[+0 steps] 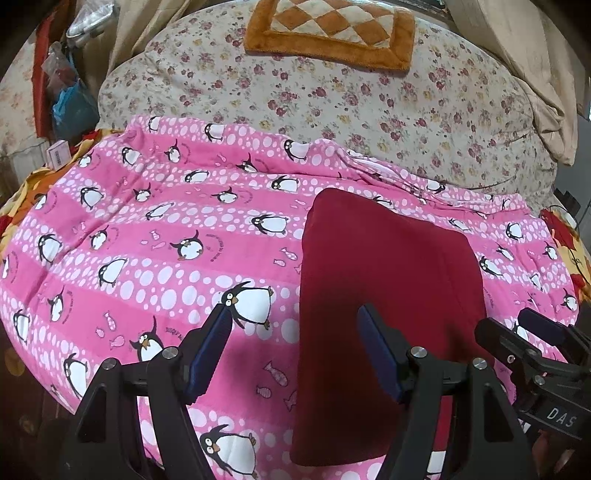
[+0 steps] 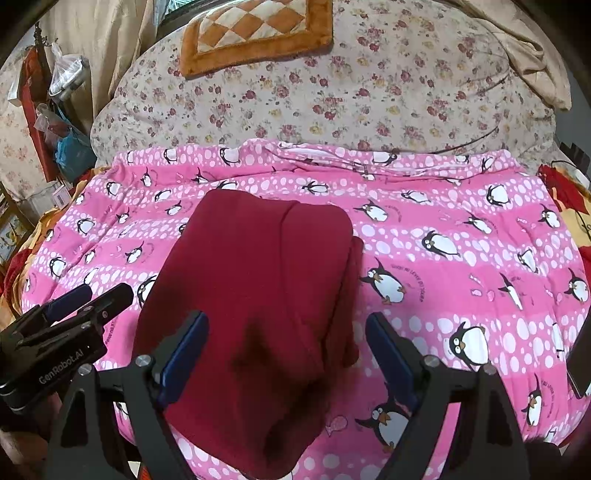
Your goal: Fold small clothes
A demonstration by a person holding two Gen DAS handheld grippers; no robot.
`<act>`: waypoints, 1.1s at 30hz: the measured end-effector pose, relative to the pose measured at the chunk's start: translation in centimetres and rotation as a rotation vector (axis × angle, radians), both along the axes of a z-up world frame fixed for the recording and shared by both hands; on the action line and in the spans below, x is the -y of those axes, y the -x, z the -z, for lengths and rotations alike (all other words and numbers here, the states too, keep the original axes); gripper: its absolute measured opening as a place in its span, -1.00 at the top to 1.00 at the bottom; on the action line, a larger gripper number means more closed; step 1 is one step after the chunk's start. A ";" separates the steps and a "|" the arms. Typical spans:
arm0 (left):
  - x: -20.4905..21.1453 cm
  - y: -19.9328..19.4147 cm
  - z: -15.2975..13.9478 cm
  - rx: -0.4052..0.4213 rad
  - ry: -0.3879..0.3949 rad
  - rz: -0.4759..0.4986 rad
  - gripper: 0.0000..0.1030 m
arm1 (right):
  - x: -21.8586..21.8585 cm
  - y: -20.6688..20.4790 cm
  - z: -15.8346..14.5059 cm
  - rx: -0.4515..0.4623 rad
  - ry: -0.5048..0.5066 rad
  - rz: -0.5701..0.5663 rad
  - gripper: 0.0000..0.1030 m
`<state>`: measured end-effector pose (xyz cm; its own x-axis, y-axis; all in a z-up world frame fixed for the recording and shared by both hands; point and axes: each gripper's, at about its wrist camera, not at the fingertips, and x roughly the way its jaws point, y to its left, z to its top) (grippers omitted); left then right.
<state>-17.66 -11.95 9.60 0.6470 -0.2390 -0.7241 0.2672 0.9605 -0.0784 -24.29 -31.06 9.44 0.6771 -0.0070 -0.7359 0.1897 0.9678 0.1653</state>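
Note:
A dark red garment lies folded into a long strip on the pink penguin blanket. It shows in the right wrist view too, with a fold line down its right part. My left gripper is open above the garment's near left edge, holding nothing. My right gripper is open above the garment's near end, holding nothing. The right gripper also shows at the right edge of the left wrist view. The left gripper also shows at the left edge of the right wrist view.
A floral quilt lies bunched behind the blanket, with an orange checked cushion on it. Bags and clutter hang at the far left. A dark phone-like slab lies at the blanket's right edge.

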 end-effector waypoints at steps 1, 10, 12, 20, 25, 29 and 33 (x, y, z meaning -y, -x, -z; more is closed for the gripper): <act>0.1 -0.1 0.0 -0.002 0.000 0.000 0.01 | 0.0 0.0 0.0 0.000 0.000 0.000 -0.74; 0.5 -0.5 0.6 -0.016 -0.010 0.008 0.01 | 0.1 -0.7 0.6 -0.014 -0.007 -0.003 -0.74; 0.6 -0.6 0.7 -0.015 -0.013 0.011 0.01 | 0.1 -0.8 0.8 -0.016 -0.008 -0.002 -0.74; 0.9 -1.0 1.1 -0.023 -0.020 0.013 0.01 | 0.2 -1.4 1.3 -0.031 -0.007 -0.004 -0.75; 0.9 -1.4 1.3 -0.031 -0.018 0.015 0.01 | 0.1 -1.6 1.5 -0.038 -0.005 -0.003 -0.75; 1.1 -1.5 1.5 -0.031 -0.025 0.021 0.01 | 0.1 -1.8 1.7 -0.047 -0.007 -0.004 -0.75; 1.1 -1.6 1.6 -0.033 -0.024 0.020 0.01 | 0.0 -2.1 1.7 -0.049 -0.004 -0.008 -0.75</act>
